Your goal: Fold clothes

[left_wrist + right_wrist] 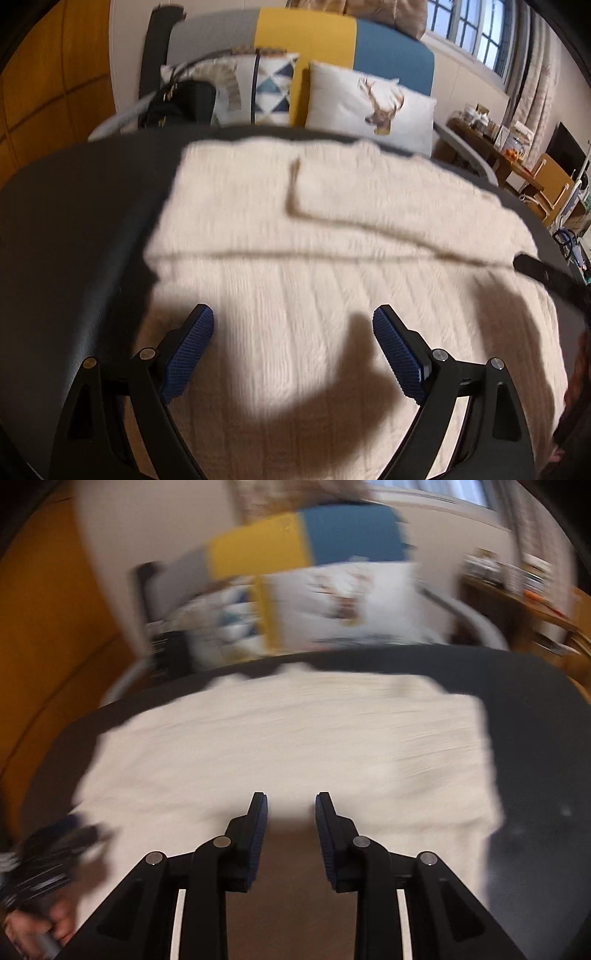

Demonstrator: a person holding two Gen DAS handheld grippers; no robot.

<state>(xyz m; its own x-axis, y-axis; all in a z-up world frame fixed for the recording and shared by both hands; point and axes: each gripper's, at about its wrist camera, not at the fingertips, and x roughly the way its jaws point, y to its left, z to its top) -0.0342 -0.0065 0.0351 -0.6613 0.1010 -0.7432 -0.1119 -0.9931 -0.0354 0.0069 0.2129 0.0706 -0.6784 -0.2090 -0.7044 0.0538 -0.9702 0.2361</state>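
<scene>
Nearest, the left gripper hovers with fingers spread wide, grasping nothing; the right gripper has a narrower gap, also empty. Beneath both, a cream knit sweater lies partly folded across the dark worktop. Beyond stands a deer-print cushion.

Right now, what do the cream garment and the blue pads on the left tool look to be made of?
Cream garment: seemingly a thick, soft knit, wool or acrylic, matte; vertical ribbing shows across it. Pads of the left tool: probably rubber or textured plastic, matte blue, with a fine grid pattern.
</scene>
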